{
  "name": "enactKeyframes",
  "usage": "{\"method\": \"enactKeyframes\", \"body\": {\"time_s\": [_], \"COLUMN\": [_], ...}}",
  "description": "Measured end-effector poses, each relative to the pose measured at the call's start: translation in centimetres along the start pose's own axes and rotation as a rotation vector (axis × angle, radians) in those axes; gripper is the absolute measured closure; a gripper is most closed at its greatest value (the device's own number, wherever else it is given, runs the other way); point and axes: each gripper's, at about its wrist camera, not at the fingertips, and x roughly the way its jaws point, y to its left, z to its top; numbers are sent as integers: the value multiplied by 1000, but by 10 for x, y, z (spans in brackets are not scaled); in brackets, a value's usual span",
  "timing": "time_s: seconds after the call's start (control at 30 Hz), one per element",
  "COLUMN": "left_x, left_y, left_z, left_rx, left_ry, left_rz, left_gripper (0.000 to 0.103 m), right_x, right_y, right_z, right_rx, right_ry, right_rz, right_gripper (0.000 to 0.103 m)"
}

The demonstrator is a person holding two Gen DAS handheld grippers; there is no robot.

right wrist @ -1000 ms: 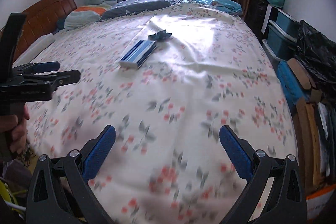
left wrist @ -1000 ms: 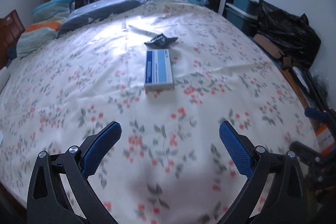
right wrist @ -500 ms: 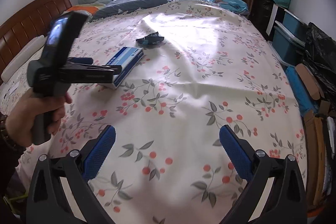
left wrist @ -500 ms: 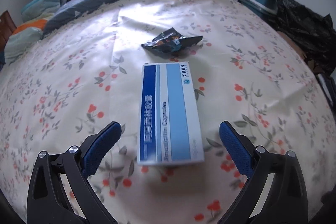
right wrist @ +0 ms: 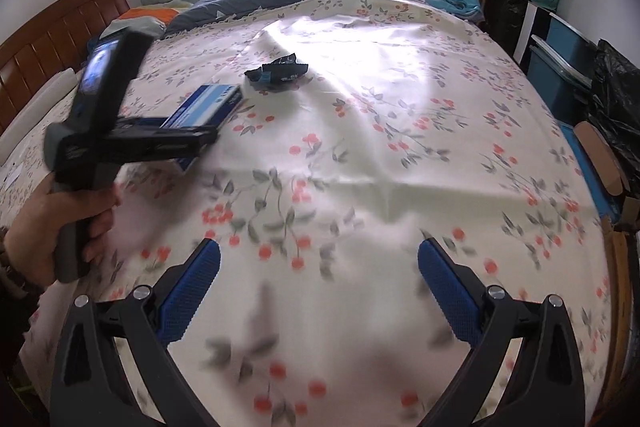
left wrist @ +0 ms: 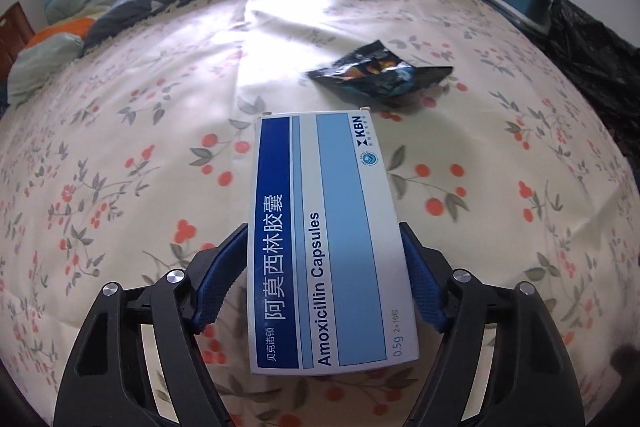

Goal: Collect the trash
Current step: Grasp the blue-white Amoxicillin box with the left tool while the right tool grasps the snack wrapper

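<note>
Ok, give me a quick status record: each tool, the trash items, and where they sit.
left tool: fingers against both long sides of the medicine box
medicine box: white and blue, labelled Amoxicillin Capsules
right tool: open, holds nothing, above the floral sheet
wrapper: dark, crumpled, on the floral sheet beyond the box

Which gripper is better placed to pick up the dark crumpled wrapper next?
Right. The right gripper is open and holds nothing. The left gripper is shut on the medicine box, so it is busy, though the wrapper lies just beyond that box.
</note>
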Motion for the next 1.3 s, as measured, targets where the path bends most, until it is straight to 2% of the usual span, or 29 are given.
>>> {"method": "enactKeyframes", "body": {"time_s": [0.3, 0.5, 0.8, 0.93, 0.97, 1.03, 1.13, 1.23, 1.3], "left_x": [3, 6, 9, 10, 10, 10, 11, 10, 9], "left_y": [51, 66, 65, 65, 65, 64, 65, 66, 66], "left_z": [0, -2, -2, -2, -2, -2, -2, -2, -3], "left_rx": [-35, -67, -63, -65, -66, -65, -70, -73, -73], "left_ry": [1, -3, -10, -7, -7, -6, -5, -10, -14], "left_rz": [50, 34, 27, 24, 24, 25, 23, 19, 9], "left_gripper": [29, 28, 26, 26, 26, 25, 25, 25, 31], "right_x": [69, 117, 166, 176, 179, 182, 182, 178, 171], "right_y": [24, 59, 80, 83, 84, 83, 81, 83, 88], "right_z": [73, 126, 154, 154, 154, 153, 153, 152, 150], "right_rx": [-43, -142, -193, -216, -220, -216, -206, -211, -237], "right_ry": [-42, -71, -38, -14, -6, 2, 7, -12, -34], "right_rz": [24, 0, -50, -68, -71, -71, -62, -57, -57], "right_gripper": [5, 5, 7, 22, 32, 45, 57, 64, 66]}}
